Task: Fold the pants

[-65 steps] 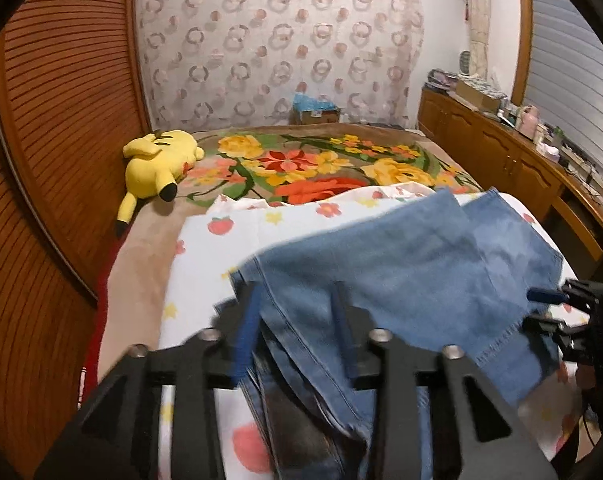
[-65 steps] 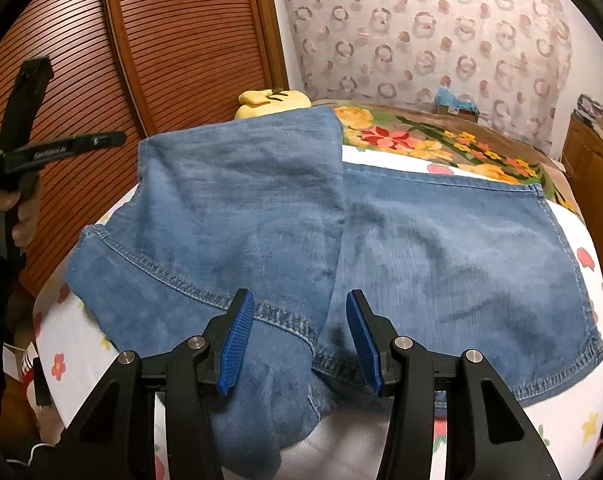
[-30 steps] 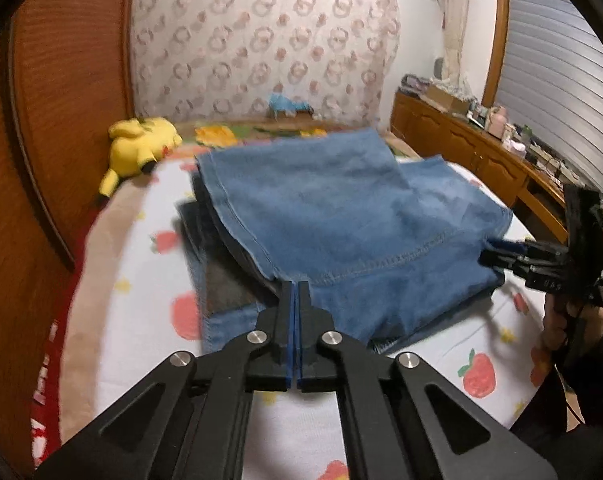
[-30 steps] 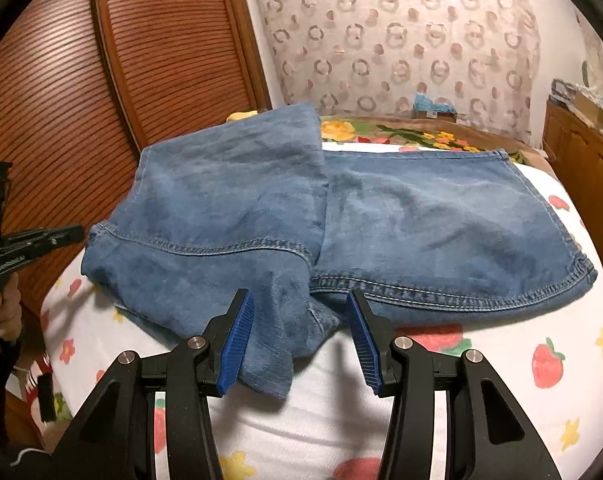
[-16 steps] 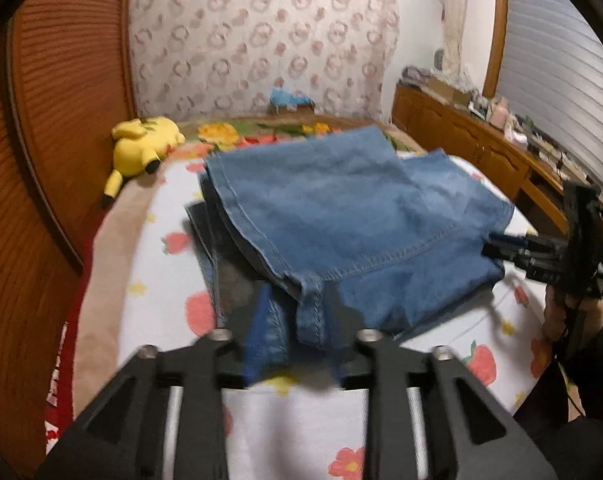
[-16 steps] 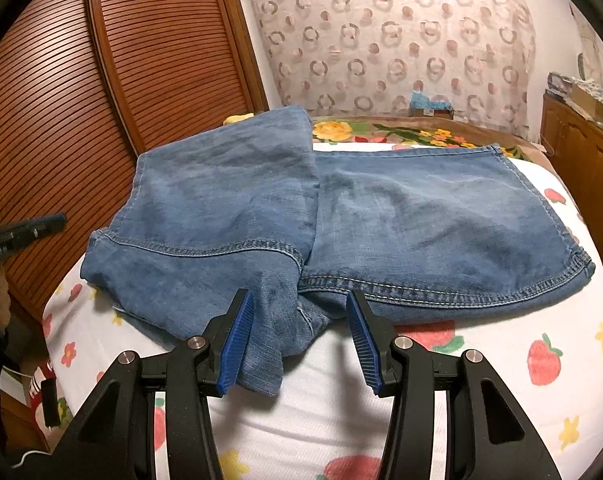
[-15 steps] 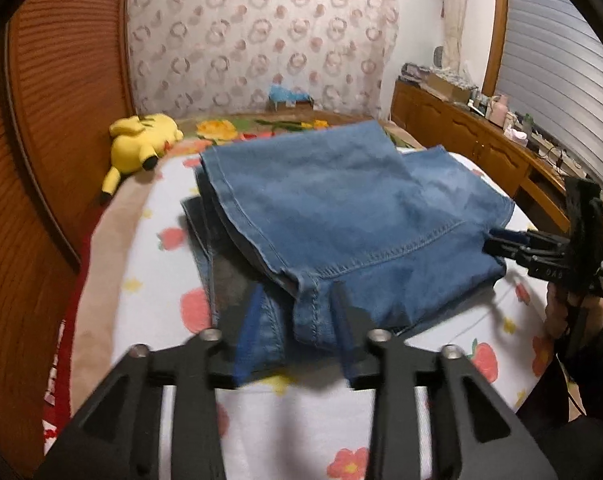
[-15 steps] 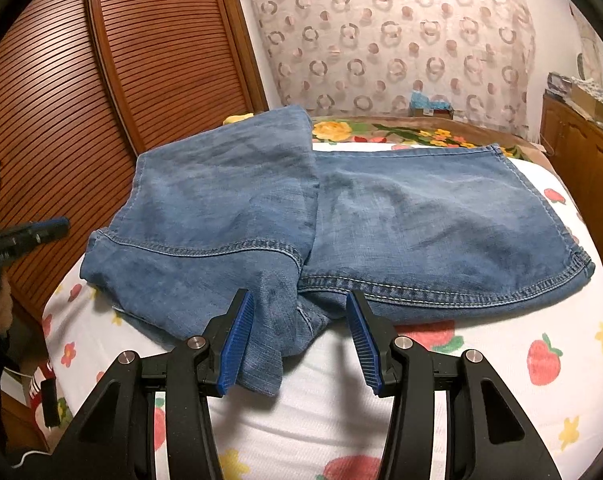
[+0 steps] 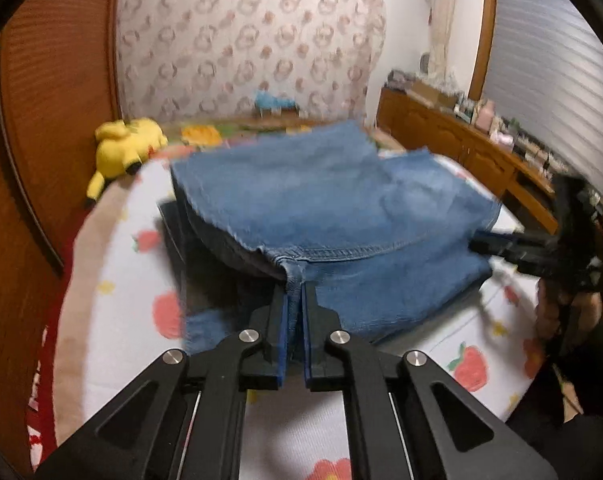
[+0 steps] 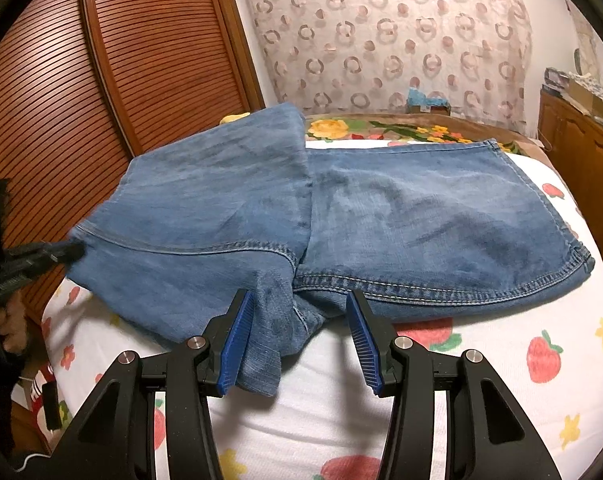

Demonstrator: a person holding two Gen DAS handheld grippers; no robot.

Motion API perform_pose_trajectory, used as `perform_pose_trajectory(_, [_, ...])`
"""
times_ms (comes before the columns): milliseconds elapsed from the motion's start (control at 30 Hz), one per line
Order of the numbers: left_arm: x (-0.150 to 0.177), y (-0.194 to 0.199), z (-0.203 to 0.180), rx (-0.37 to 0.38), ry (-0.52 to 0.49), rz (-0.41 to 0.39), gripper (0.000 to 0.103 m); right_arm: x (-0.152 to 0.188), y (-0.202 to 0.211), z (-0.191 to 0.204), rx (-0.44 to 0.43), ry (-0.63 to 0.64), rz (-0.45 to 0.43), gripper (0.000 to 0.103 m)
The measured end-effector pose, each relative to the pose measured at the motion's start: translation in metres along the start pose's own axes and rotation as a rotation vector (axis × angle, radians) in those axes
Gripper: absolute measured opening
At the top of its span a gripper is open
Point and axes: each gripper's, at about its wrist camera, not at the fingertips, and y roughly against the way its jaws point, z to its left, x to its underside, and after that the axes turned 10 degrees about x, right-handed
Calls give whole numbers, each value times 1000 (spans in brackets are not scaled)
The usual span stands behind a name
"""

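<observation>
Closest in, the left gripper (image 9: 294, 300) has its blue pads nearly together, and its jaws have just been closing; a thin ridge of denim at the seam corner sits pinched between the tips. From the right wrist view the same tool shows only as a dark tip touching the far left corner of the cloth. The right gripper (image 10: 297, 320) stands about half open with nothing clamped: the near fold of fabric lies between its blue pads (image 10: 237, 336) without being squeezed.

The pants (image 10: 341, 216) lie across the strawberry-print sheet (image 10: 501, 360), already doubled over. One layer overlaps the other, and hems and stitched edges are stacked at the front. I'd judge the main fold done and at least one more fold, or a tidy-up of that loose flap near the right gripper, still to come.

The left wrist view shows darker layers peeking out beneath the top panel, on the side toward the yellow plush toy (image 9: 121, 148), and the hand (image 9: 561, 304) gripping the other tool. The right wrist view alone shows the long stitched hem running cleanly to the right corner. Beyond that lies the floral blanket (image 10: 381, 128), and the patterned curtain (image 10: 381, 40) hangs at the back.
</observation>
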Motion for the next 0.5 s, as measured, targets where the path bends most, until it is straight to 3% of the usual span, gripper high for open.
perform_pose_trajectory(133, [-10, 20, 4, -61, -14, -19, 7, 1, 1, 3, 9, 18, -3, 50])
perform_pose_trajectory(267, [-8, 13, 13, -99, -3, 23, 10, 3, 4, 3, 17, 44, -7, 50])
perform_pose_trajectory(367, [-2, 8, 19, -122, 9, 51, 21, 4, 6, 1, 19, 50, -3, 50])
perform_pose_trajectory(500, [-3, 11, 22, -122, 26, 32, 43, 2, 11, -2, 17, 52, -6, 50])
